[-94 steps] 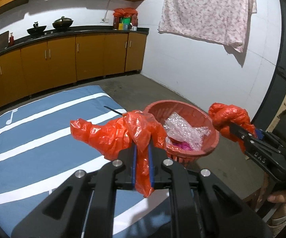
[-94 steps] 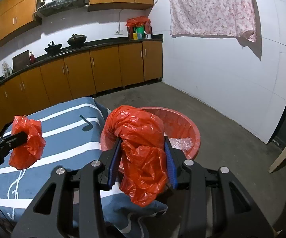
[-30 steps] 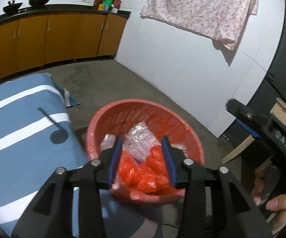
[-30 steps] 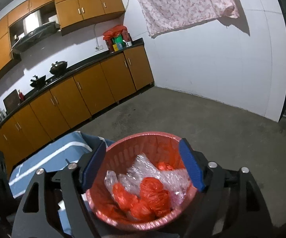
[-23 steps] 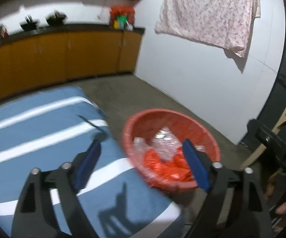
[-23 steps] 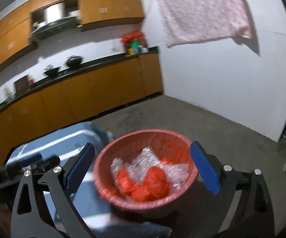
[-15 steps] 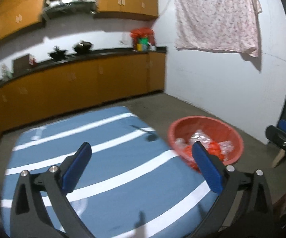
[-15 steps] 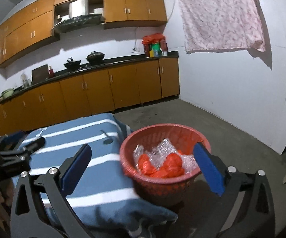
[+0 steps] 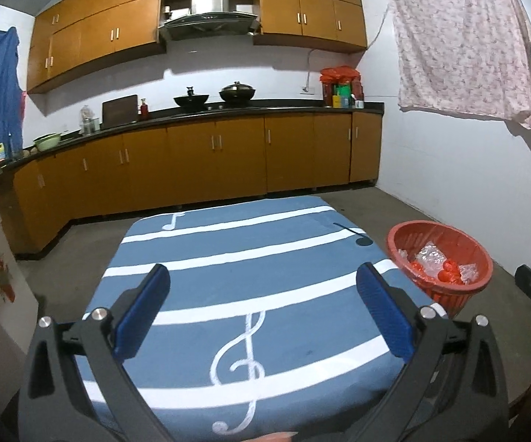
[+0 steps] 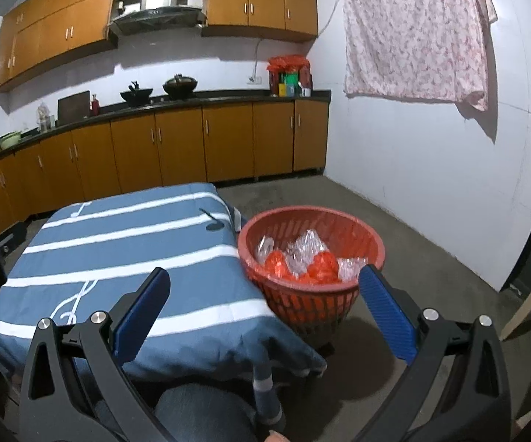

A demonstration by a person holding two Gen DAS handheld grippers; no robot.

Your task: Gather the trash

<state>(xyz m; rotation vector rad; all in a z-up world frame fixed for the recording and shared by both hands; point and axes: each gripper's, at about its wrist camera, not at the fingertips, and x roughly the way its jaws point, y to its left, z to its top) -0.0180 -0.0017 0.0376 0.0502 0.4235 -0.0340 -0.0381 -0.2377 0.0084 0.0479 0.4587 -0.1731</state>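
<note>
A red plastic basket (image 9: 468, 246) (image 10: 368, 235) stands on the floor at the table's right edge. Inside it lie crumpled red plastic bags (image 10: 322, 262) (image 9: 449, 269) and clear plastic wrap (image 10: 304, 243) (image 9: 429, 254). My left gripper (image 9: 263, 307) hovers over the blue striped tablecloth (image 9: 228, 254), jaws wide open and empty. My right gripper (image 10: 265, 309) is open and empty too, near the table's front right corner, just short of the basket. The cloth (image 10: 118, 243) carries no trash that I can see.
Orange kitchen cabinets (image 9: 206, 154) and a dark counter with pans run along the back wall. A pink cloth (image 9: 460, 44) hangs on the right wall. Bare concrete floor (image 10: 431, 258) lies beyond the basket. A person's knee in jeans (image 10: 202, 412) is under the right gripper.
Both grippers dropped their red bags into the basket, opened wide and pulled back. The left one swung left over the table; the right one drew away from the basket.
</note>
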